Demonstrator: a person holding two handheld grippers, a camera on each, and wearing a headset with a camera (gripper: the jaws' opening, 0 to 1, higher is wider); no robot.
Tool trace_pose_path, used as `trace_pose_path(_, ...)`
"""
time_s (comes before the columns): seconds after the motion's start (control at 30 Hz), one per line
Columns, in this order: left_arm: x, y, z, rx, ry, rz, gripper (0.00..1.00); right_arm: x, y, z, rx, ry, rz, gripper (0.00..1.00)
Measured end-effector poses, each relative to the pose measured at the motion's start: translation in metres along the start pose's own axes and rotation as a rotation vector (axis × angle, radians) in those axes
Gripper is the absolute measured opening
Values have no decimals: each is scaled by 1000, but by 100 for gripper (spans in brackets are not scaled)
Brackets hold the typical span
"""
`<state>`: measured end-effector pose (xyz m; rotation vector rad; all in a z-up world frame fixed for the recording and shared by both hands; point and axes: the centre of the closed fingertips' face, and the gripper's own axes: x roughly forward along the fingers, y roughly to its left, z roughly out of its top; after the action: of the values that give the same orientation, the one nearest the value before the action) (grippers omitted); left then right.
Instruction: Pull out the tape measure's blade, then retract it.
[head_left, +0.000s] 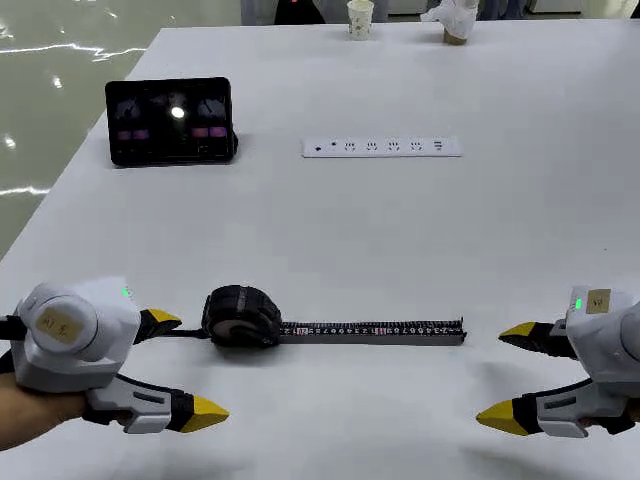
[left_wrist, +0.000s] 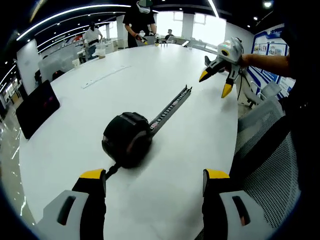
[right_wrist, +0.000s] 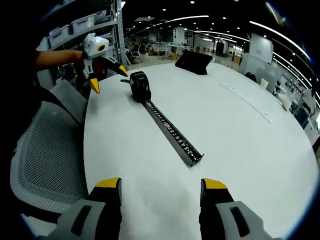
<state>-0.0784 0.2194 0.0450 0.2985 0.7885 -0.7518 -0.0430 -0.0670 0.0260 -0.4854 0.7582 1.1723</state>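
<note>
Two released hand-held grippers, left (head_left: 192, 365) and right (head_left: 500, 372), flanked the black round tape measure (head_left: 242, 317). Its stiff blade (head_left: 370, 330) likely suited a tip pinch.

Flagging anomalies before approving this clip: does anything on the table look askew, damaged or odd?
Nothing looks damaged or spilled. The tape measure rests on the table, its blade extended straight and flat; the left gripper and right gripper are open, holding nothing.
</note>
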Motion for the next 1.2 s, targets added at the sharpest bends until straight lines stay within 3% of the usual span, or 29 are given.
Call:
trace_pose_path(0.23,-3,-7,2,-61,-45,42,83,-5,7,6,67,-47,-44,70)
trace_pose_path(0.73,-7,-20,12,-124,-117,133,92,-11,17,26,165,-146,-141,79)
trace_pose_path(1.2,-9,-18,16,-224,-187,210,92,-13,20,34,239,-194,-213,84)
